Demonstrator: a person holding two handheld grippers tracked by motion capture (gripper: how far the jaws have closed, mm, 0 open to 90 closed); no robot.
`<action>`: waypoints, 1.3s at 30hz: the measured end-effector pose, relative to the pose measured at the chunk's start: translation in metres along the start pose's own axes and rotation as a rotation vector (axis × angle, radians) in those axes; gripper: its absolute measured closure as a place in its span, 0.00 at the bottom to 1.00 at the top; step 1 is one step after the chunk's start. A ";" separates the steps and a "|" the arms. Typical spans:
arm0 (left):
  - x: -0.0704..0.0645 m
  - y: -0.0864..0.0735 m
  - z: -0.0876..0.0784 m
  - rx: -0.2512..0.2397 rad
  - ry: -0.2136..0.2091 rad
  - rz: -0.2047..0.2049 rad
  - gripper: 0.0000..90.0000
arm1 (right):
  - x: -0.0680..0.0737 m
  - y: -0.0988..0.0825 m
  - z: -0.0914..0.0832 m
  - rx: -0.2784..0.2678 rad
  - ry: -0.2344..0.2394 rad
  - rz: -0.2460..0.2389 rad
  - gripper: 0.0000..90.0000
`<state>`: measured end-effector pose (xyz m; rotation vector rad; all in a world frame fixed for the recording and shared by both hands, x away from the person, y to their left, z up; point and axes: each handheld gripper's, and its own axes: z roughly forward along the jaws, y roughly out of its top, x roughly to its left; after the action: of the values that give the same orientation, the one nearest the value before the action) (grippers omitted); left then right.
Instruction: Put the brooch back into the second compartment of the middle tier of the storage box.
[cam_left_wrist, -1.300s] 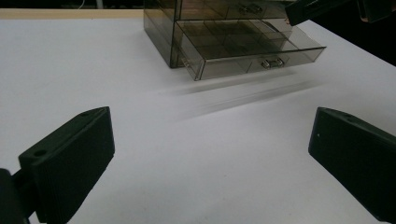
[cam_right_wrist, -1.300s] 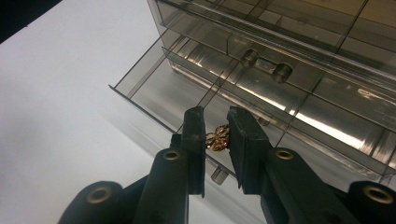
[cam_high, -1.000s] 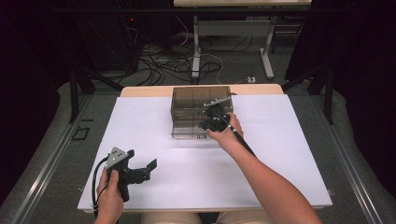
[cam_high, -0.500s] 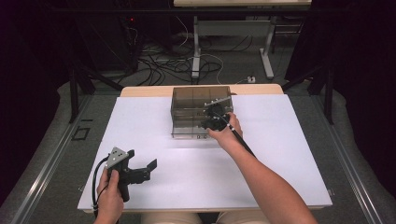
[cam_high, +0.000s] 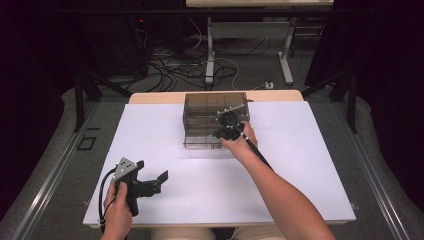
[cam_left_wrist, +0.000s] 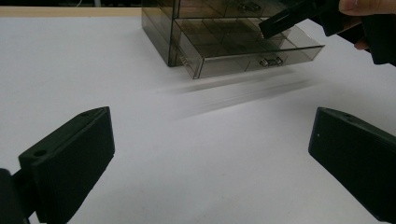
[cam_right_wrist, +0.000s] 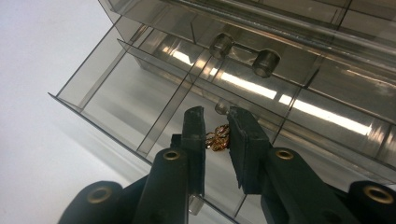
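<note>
A smoky clear drawer box (cam_high: 206, 107) stands at the back middle of the white table, its lower drawer (cam_left_wrist: 243, 51) pulled out. My right gripper (cam_high: 228, 128) hovers over that open drawer. In the right gripper view its jaws (cam_right_wrist: 215, 120) are nearly closed, pinching a small gold trinket (cam_right_wrist: 218, 138) above the drawer's divided compartments (cam_right_wrist: 140, 107). My left gripper (cam_high: 150, 181) is held low near the table's front left with its jaws spread wide and nothing between them (cam_left_wrist: 210, 140). It faces the box, and the right gripper's black jaw tip (cam_left_wrist: 289, 18) shows above the drawer.
The box's upper drawer, with its two-post handle (cam_right_wrist: 245, 56), is closed. White table surface (cam_high: 310, 165) stretches around the box on all sides. Beyond the table's far edge lie cables and desk legs (cam_high: 210, 65) on the floor.
</note>
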<state>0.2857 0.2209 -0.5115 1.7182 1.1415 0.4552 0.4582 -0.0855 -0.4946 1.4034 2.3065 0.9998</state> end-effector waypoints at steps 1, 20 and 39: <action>0.000 0.000 0.000 0.000 0.000 0.000 0.01 | 0.000 0.000 0.001 0.002 -0.003 -0.001 0.85; 0.001 0.001 0.002 0.003 -0.003 -0.002 0.01 | 0.001 -0.002 0.008 0.010 0.002 -0.005 0.84; -0.001 0.003 0.006 0.010 -0.014 0.008 0.01 | 0.002 -0.002 0.003 0.001 0.033 -0.025 0.66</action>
<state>0.2912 0.2166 -0.5116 1.7322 1.1290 0.4422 0.4577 -0.0826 -0.4978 1.3653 2.3424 1.0212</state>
